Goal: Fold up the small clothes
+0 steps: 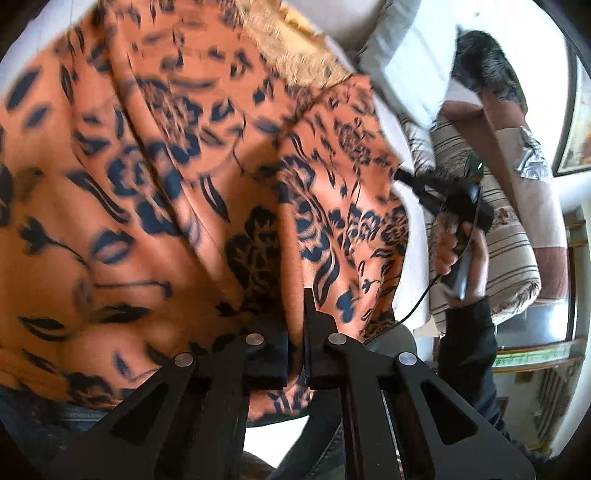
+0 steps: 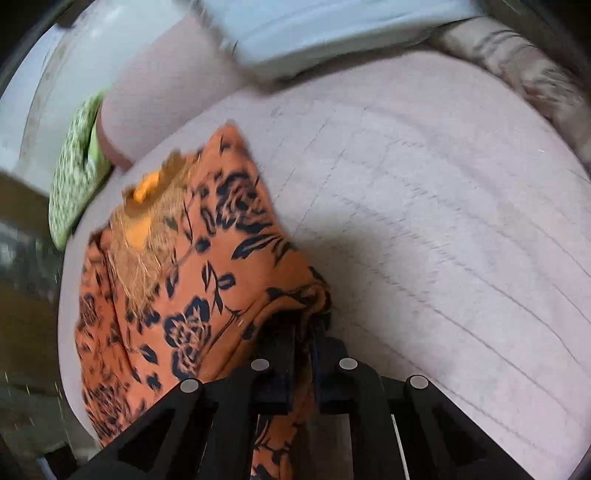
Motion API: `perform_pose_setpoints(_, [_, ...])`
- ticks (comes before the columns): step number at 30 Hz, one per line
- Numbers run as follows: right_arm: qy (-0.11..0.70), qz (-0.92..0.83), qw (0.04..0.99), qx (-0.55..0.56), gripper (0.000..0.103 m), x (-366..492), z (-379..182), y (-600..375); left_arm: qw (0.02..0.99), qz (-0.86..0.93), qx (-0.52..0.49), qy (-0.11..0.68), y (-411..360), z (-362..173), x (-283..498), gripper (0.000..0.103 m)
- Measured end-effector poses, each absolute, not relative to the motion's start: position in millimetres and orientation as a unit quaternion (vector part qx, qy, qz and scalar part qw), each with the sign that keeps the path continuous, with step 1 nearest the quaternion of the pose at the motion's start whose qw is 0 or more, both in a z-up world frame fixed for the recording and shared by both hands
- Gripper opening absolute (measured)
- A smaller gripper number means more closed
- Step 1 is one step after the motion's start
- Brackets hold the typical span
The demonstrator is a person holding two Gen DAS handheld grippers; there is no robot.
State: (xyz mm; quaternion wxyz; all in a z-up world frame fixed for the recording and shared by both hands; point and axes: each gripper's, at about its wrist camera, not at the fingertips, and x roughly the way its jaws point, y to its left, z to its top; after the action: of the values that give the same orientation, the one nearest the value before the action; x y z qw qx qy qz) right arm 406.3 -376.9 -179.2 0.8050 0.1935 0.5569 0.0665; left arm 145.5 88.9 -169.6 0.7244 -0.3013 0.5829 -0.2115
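Orange garment with dark blue floral print — light cloth, fringed tan trim along one edge. It hung raised between my two tongs above the bed, its far end draped down onto the pale quilted cover.

Left tongs: narrowed right down, a fold of the printed cloth pinched between the pads. Right tongs: likewise clamped on a bunched edge of the same garment; from the left-hand camera I saw their tips biting the cloth's far border, my right hand wrapped around the handle.

Why held so: two grips well apart on one edge kept the cloth spread under its own weight — my reading was that this set it up to be laid flat or doubled over. The fabric showed slack ripples between the grips, so it was not yet taut. Both views were blurred, and I could not tell which part of the garment each grip was on.

Around it: a white pillow at the head of the bed, a green patterned cloth at the cover's far edge, a striped bolster beyond my right hand. Open cover lay to the right, room enough to put the fold down.
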Motion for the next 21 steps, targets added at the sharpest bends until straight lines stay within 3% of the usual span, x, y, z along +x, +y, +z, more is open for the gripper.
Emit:
perform_pose_setpoints(4, [0.562,0.004,0.814,0.149,0.001,399.8,-187.7,-388.2,0.712,-0.185,-0.307,0.604,103.5,-187.0,153.9,0.004])
perform_pose_setpoints(8, [0.497,0.069,0.83,0.242,0.003,355.4,-152.5,-390.0,0.724,-0.196,-0.293,0.592,102.6,-177.8,142.9,0.005])
perform_pose_setpoints(10, [0.464,0.116,0.836,0.27,0.015,326.6,-133.7,-376.7,0.726,-0.201,-0.293,0.588,102.0,-174.9,135.9,0.017])
perform_pose_setpoints(11, [0.458,0.145,0.831,0.281,0.04,311.7,-128.2,-365.9,0.729,-0.2,-0.289,0.588,101.3,-174.9,131.9,0.018])
perform_pose_setpoints(12, [0.458,0.164,0.825,0.288,0.057,299.5,-126.9,-353.5,0.731,-0.197,-0.284,0.589,101.4,-175.7,129.1,0.02])
perform_pose_setpoints(21, [0.541,0.224,0.754,0.297,0.052,221.4,-189.0,-260.1,0.734,-0.195,-0.271,0.591,100.9,-181.7,103.0,0.02])
